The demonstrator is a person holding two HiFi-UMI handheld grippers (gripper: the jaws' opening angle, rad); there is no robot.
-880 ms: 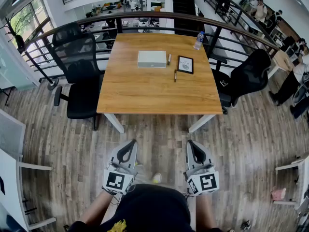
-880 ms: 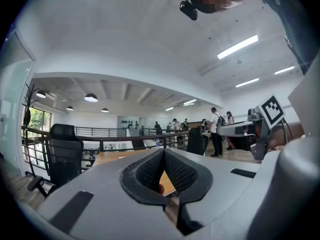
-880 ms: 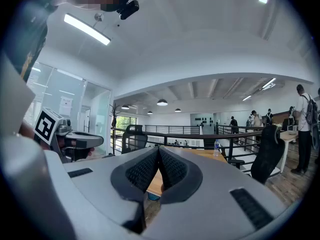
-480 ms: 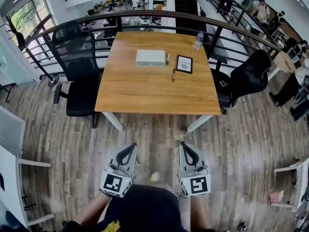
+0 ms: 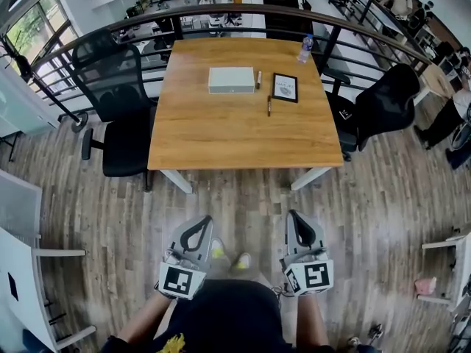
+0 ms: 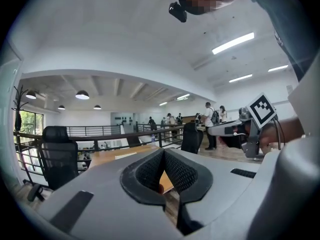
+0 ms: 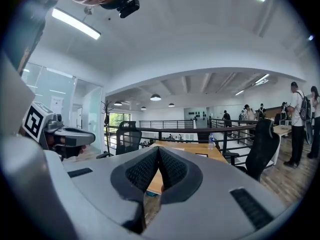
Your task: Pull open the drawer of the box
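The white box (image 5: 231,79) lies flat on the far half of the wooden table (image 5: 243,134); from here I cannot make out its drawer front. Both grippers hang low over the wooden floor, well short of the table's near edge. My left gripper (image 5: 204,220) and my right gripper (image 5: 293,216) are side by side, both pointing towards the table. In the left gripper view the left gripper (image 6: 163,153) has its jaws together with nothing between them. The right gripper (image 7: 159,151) is likewise shut and empty in its own view.
On the table beside the box lie a pen (image 5: 258,80), a framed picture (image 5: 285,87), another pen (image 5: 268,106) and a water bottle (image 5: 305,48). Black office chairs (image 5: 121,123) (image 5: 379,109) stand at both sides. A railing (image 5: 221,13) runs behind the table.
The right gripper swayed left and came back right. Both grippers stay shut and low, away from the table. My shoes now show between them.
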